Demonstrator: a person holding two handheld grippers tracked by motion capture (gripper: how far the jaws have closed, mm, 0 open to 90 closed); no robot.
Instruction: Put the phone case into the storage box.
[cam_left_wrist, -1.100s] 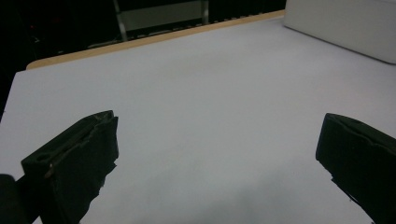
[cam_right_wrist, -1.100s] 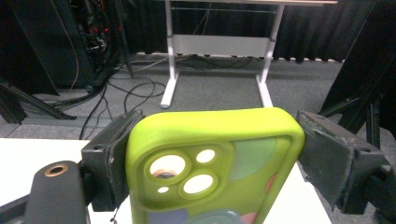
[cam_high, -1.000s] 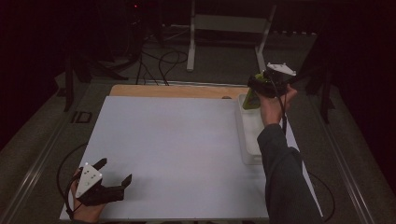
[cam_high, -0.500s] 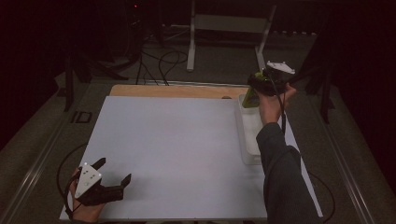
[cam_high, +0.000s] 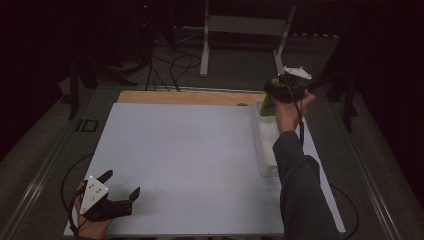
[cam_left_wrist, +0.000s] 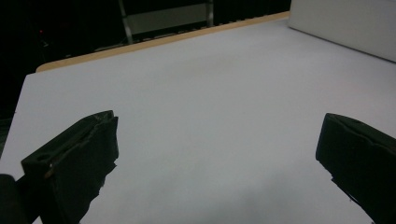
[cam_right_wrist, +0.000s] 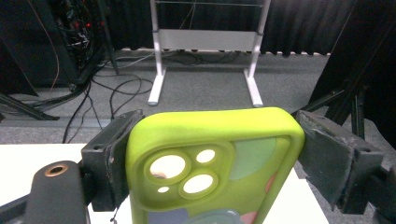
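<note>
High view: one white board (cam_high: 200, 165) covers the table; one white tray (cam_high: 267, 150) lies along its right edge. The left gripper (cam_high: 119, 189) rests at the near left corner, jaws spread wide, bare board ahead. The right gripper (cam_high: 272, 95) is raised over the tray's far end.

Left gripper view: open board to the far wooden edge (cam_left_wrist: 140, 45).

Right gripper view: both jaws clamp one lime-green phone case (cam_right_wrist: 210, 168) by its sides.
</note>
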